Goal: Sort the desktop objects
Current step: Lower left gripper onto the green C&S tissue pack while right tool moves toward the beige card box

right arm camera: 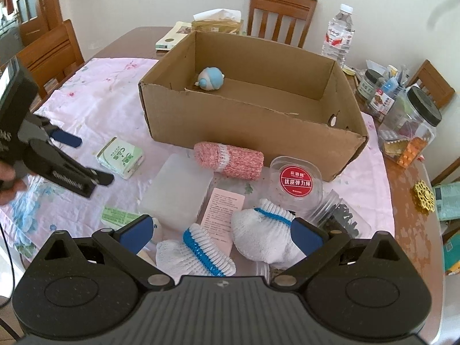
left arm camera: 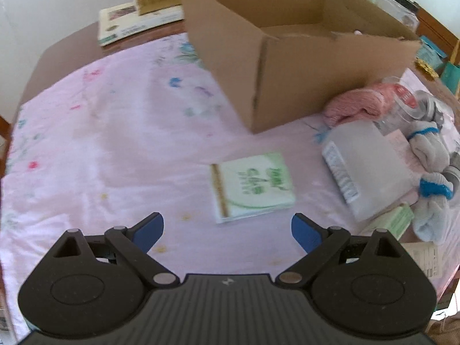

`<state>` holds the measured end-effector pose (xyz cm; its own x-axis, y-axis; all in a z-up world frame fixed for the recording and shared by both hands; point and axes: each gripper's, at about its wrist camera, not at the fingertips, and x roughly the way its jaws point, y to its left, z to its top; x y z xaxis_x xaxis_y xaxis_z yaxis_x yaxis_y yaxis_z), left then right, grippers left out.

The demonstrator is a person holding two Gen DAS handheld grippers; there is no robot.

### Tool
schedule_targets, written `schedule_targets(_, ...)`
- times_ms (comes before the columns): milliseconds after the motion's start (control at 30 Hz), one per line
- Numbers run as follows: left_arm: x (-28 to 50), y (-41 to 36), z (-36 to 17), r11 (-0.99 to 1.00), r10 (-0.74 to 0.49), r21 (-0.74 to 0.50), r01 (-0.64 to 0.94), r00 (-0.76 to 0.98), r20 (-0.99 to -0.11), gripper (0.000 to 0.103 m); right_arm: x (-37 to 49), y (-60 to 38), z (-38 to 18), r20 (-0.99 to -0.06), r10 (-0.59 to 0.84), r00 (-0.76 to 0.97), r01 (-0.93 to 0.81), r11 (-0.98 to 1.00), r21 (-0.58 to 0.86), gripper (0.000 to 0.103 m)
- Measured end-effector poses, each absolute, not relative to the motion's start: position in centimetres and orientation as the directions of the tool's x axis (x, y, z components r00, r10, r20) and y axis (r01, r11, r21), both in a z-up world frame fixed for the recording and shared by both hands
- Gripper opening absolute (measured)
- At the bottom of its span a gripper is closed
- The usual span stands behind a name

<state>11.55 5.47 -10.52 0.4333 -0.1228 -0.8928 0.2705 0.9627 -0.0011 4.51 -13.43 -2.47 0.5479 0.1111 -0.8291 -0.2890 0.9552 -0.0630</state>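
My left gripper [left arm camera: 227,227] is open and hovers low over the pink cloth, just short of a green-and-white tissue pack [left arm camera: 253,187]. The right wrist view shows the left gripper [right arm camera: 86,158] beside that pack [right arm camera: 120,153], with a hand on its handle. My right gripper [right arm camera: 221,233] is open above two white gloves with blue cuffs [right arm camera: 264,235], nothing between its fingers. An open cardboard box [right arm camera: 253,109] stands behind with a blue-and-white toy [right arm camera: 210,79] inside. In front of it lie a pink knitted roll [right arm camera: 230,158], a red-labelled clear tub [right arm camera: 296,181] and a translucent plastic box [right arm camera: 178,192].
A pink card [right arm camera: 221,215], a green packet [right arm camera: 118,215] and a clear jar of dark bits [right arm camera: 339,218] lie among the clutter. A water bottle [right arm camera: 337,34], a black-lidded jar [right arm camera: 411,132], a tissue box [right arm camera: 218,21] and wooden chairs [right arm camera: 281,14] ring the table.
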Motion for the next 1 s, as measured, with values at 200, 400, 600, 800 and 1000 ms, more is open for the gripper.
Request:
schedule_targets(200,11.8,4.3,-11.9,0.963,-0.128,-0.003,0.269,0.449,-0.884,0.099,3.4,-13.2,-1.9,-0.820,0.056,0.569,-0.223,0.971,-0.088,0.103)
schedule_targets(400,13.3,4.1,-12.0,0.977,-0.105,-0.004,0.213,0.466,-0.879,0.100,1.7,-14.0,-1.8,-0.823,0.007,0.568,-0.157,0.983,-0.099,0.103)
schedule_targets(600,13.6,3.8,-12.0,0.989,-0.076,-0.003,0.150,0.482,-0.873,0.101,0.4,-15.3,-2.6,-0.833,0.019,0.553,-0.154,0.985,-0.080,0.103)
schedule_targets(800,13.9,4.3,-11.9,0.996,-0.042,0.000,0.087,0.480,-0.876,0.101,-0.3,-16.7,-4.2,-0.853,0.067,0.517,-0.177,0.984,-0.030,0.103)
schedule_targets(1000,13.8,4.3,-11.9,0.995,-0.040,0.010,0.100,0.482,-0.875,0.100,-1.3,-16.7,-5.7,-0.871,0.068,0.486,-0.172,0.985,-0.019,0.103)
